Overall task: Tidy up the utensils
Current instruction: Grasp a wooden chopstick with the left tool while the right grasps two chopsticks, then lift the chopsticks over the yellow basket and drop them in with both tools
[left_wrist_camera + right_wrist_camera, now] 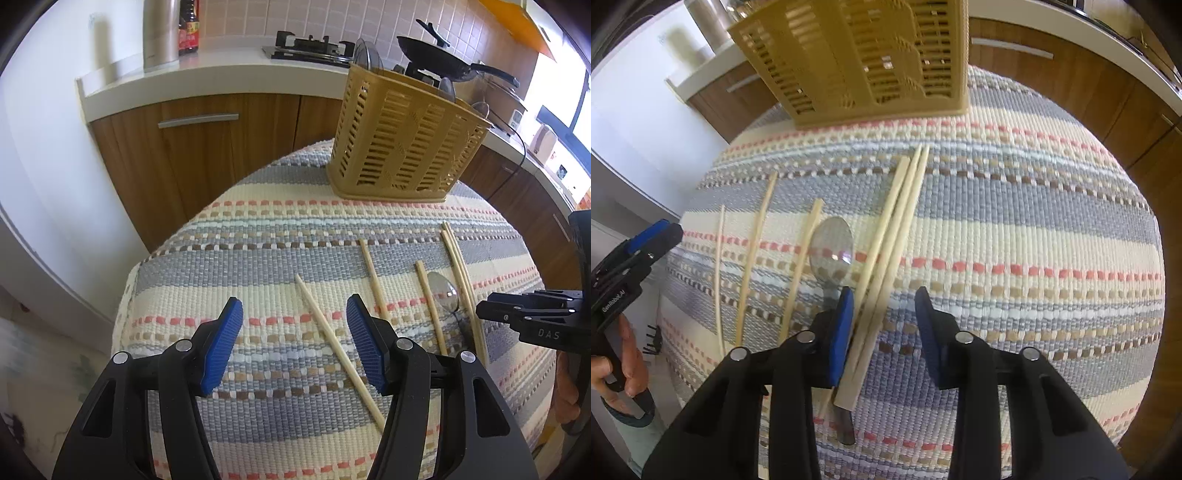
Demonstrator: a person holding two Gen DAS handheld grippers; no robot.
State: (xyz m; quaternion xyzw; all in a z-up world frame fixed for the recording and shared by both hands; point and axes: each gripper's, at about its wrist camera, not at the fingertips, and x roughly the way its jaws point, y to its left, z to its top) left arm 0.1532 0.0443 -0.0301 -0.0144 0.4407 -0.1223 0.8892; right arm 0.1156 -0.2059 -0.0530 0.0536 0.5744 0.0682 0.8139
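Left wrist view: the left gripper [295, 339] hovers over the striped woven cloth [258, 236] that covers the table, its blue pads [225, 347] spread wide apart with nothing between them. A single bamboo chopstick [338, 350] lies slanted on the cloth below the gap, nearer the right-hand pad. Further right lie two more single chopsticks [375, 280] [432, 308], then a metal spoon [443, 290] with its bowl pointing toward the far edge, then a bundle of chopsticks [463, 284] just beside the spoon. A tan slotted utensil basket [402, 147] stands upright near the far edge of the table, with a few utensils poking up from it. Behind it are a worktop with a gas hob [310, 48] and a black wok [439, 55].

In the right wrist view, the right gripper [884, 321] is low over the bundle of chopsticks [890, 236], jaws apart and gripping nothing; the bundle's near ends lie between the pads, hard against the left-hand pad [842, 332]. The spoon [831, 251] lies just left of the bundle, its handle running under that finger.
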